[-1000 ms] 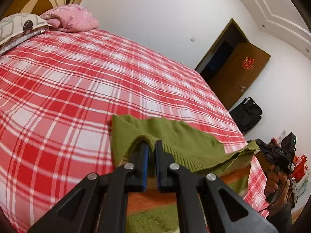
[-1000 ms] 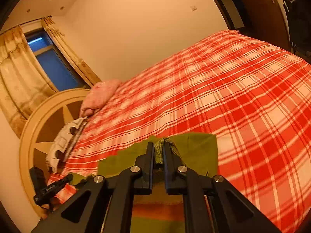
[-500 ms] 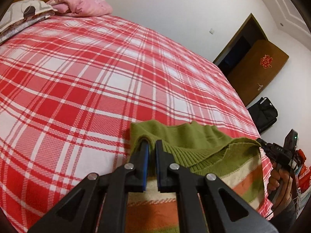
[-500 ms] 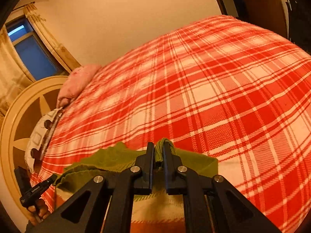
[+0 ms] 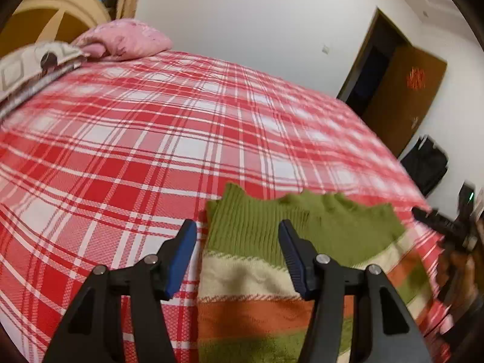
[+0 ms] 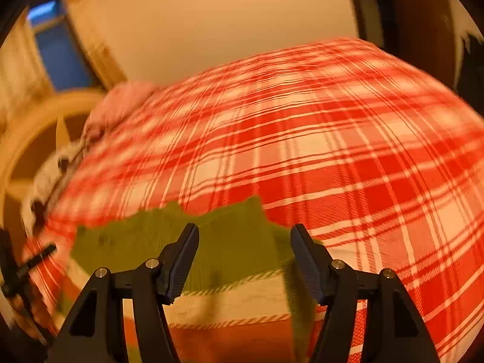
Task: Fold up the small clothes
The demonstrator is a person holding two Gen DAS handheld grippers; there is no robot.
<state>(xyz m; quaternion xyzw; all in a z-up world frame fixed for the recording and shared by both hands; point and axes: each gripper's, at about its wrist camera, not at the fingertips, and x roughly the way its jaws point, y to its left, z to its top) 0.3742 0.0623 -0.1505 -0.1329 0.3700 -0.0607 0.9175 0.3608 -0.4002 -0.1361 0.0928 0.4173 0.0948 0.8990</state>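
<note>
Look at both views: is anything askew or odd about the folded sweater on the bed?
The sweater's folded-over green edge looks ragged and uneven, not straight. Both grippers, left and right, have just opened, gripping nothing. Otherwise nothing stands out.

The left gripper (image 5: 237,233) points downward with its jaws apart, having just opened; neither pad presses on anything. The right gripper (image 6: 244,236) does likewise, jaws just opened. Its view is blurred, so fine contact is uncertain.
</note>
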